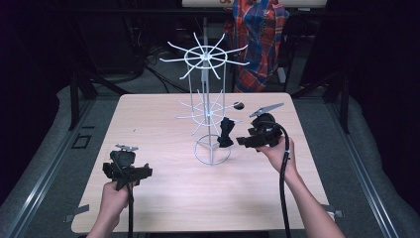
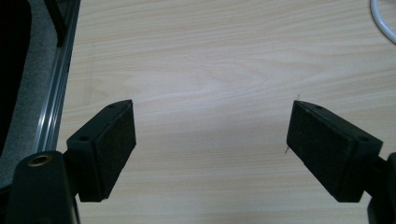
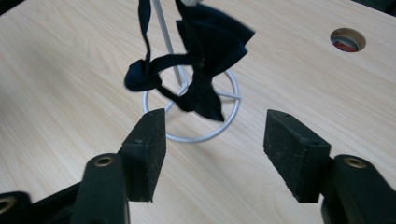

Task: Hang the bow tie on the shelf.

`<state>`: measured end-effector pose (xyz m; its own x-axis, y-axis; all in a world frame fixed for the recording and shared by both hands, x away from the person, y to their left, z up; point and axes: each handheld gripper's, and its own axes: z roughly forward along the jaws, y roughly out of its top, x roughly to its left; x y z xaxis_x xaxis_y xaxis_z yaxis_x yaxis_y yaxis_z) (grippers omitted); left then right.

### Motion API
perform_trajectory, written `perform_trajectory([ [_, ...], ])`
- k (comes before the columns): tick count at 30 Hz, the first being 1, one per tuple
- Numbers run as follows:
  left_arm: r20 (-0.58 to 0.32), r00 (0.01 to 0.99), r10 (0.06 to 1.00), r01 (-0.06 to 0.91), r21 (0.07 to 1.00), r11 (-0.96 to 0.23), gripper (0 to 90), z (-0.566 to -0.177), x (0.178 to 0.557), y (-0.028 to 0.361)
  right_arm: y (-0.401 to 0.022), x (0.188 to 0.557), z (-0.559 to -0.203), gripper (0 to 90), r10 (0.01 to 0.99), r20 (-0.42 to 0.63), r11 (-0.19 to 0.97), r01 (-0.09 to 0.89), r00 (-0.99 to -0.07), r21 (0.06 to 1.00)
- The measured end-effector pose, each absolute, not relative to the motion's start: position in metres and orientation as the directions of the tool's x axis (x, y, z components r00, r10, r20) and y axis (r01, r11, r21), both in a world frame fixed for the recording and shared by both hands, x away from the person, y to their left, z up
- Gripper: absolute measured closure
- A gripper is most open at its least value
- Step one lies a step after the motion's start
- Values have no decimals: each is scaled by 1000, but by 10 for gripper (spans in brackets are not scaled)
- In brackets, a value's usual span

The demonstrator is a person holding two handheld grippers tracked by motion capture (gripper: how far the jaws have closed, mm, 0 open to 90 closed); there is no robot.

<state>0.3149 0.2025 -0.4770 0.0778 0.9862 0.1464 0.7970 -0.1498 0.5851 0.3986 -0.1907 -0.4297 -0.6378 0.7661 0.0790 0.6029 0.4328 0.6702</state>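
- The right gripper (image 1: pixel 243 141) has its jaws apart with nothing between them, just beside the black bow tie (image 3: pixel 205 70).
- The bow tie hangs from a lower arm of the white wire rack (image 1: pixel 205 59), its strap (image 3: pixel 142 70) looped beside the centre pole.
- It looks light, soft and floppy; it would likely swing or slip off the arm if nudged. The knotted middle seems the firmest place to pinch.
- The left gripper (image 1: pixel 126 171) rests well apart over the wooden table (image 1: pixel 163 198), jaws wide and holding nothing.
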Motion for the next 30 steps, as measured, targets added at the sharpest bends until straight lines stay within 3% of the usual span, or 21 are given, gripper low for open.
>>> perform_trajectory([
  [9,146,77,986,797,585,-149,160,-477,315,202,-204,384,-424,247,760,65,444,590,-647,674],
  [13,146,81,986,800,581,-151,160,-477,315,202,-212,374,-426,153,755,45,464,582,-654,668],
  [30,143,81,986,800,581,-150,160,-477,315,202,-228,360,-455,3,773,41,483,629,-633,609],
])
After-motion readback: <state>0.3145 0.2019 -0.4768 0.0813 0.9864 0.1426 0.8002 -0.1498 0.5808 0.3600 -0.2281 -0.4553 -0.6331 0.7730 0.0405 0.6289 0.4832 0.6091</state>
